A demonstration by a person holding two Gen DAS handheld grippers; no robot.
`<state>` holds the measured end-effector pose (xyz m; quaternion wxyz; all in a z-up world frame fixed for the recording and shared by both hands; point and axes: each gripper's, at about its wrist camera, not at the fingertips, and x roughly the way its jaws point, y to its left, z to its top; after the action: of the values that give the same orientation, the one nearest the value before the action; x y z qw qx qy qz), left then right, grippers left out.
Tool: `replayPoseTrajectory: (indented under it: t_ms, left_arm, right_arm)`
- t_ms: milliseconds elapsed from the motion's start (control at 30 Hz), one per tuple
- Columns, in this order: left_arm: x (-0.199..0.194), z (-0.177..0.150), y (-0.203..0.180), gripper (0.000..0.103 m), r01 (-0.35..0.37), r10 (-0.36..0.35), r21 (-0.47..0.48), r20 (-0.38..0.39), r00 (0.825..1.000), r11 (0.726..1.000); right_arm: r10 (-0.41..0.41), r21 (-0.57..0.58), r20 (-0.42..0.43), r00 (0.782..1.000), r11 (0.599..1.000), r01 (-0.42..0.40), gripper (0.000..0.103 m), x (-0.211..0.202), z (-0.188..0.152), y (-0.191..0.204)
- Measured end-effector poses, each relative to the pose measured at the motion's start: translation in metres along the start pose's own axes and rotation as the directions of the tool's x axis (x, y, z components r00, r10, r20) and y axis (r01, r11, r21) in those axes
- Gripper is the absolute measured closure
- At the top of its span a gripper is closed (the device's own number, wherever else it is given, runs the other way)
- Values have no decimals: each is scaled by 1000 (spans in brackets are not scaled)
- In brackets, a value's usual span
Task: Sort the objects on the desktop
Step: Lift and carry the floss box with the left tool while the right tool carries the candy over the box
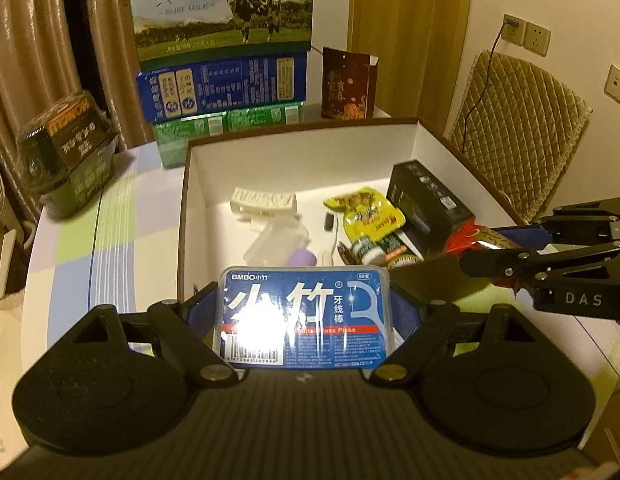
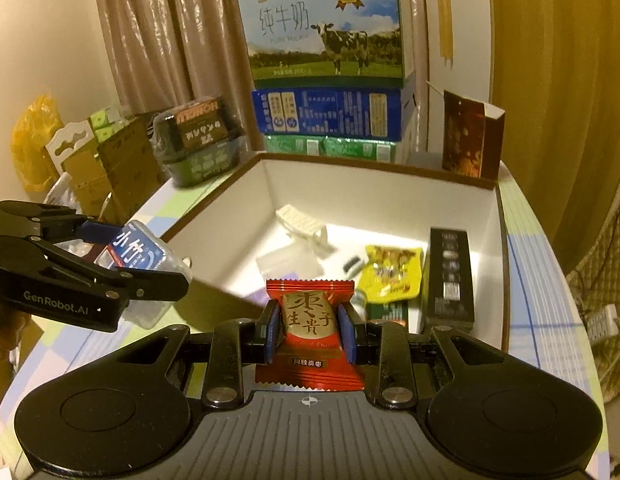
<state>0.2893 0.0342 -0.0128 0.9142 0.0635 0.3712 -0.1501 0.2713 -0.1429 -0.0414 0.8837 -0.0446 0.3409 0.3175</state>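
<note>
My left gripper (image 1: 303,304) is shut on a blue dental floss pick box (image 1: 303,316), held just over the near rim of the white sorting box (image 1: 293,156). It also shows in the right wrist view (image 2: 135,254). My right gripper (image 2: 310,326) is shut on a red candy packet (image 2: 308,332), held above the near edge of the sorting box (image 2: 374,196). The right gripper's arm shows at the right of the left wrist view (image 1: 550,276). In the box lie a white comb (image 1: 263,202), a yellow snack packet (image 1: 368,216) and a black carton (image 1: 428,200).
Stacked milk cartons (image 1: 223,32) and a brown paper bag (image 1: 348,82) stand behind the box. A dark food tub (image 1: 69,152) sits at the table's left. A quilted chair (image 1: 518,132) is at the right. Cardboard boxes (image 2: 105,160) lie beyond the table's left edge.
</note>
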Motion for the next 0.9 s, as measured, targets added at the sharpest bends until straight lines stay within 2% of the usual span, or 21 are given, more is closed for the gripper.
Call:
replayPoseTrajectory:
  t_ms: [467, 900]
  left_arm:
    - [58, 49, 14, 20, 28, -27, 45, -13, 1000, 999]
    - [129, 71, 16, 20, 75, -69, 73, -78, 995, 995]
  right_arm:
    - [-40, 0, -9, 999, 999, 40, 75, 55, 41, -27]
    - [-54, 21, -81, 995, 998, 56, 75, 113, 59, -58]
